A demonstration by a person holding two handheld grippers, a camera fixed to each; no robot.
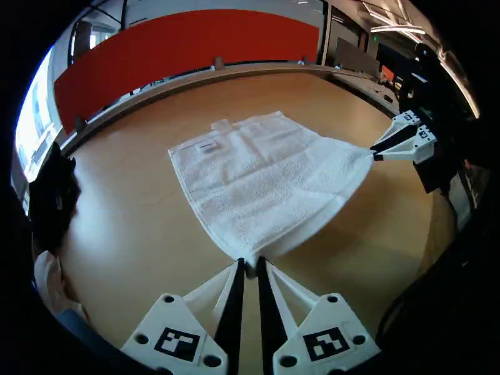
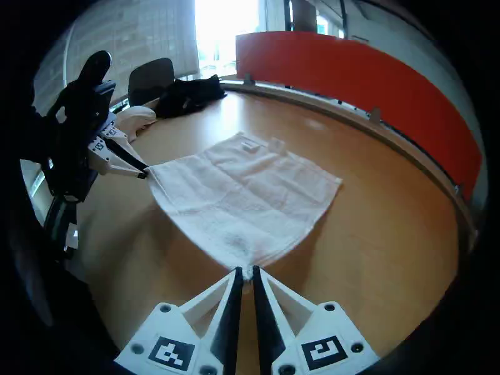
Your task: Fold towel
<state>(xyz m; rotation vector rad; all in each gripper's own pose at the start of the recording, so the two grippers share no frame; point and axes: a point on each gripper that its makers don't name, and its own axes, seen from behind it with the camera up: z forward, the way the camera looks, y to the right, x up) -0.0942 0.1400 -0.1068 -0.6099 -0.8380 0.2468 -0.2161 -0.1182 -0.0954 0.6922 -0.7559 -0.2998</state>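
Your white towel [image 1: 269,181] lies spread on the wooden table [image 1: 125,219]. Your left gripper [image 1: 250,265] and right gripper [image 2: 247,272] each have their jaws pinched tight on a corner. A dark garment [image 2: 187,94] lies well apart, near the red partition [image 1: 187,50].

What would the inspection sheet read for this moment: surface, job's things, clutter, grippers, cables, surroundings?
Surface: wooden table, curved far edge, bare around the job.
Job's things: white towel, spread open, with a small tag near its far edge.
Clutter: dark bundle at the table's far edge, apart from the towel.
Grippers: left gripper, jaws closed on one towel corner; right gripper, jaws closed on the neighbouring corner.
Cables: nothing seen.
Surroundings: red panel along the table's far side; chair behind the bundle; bright window.
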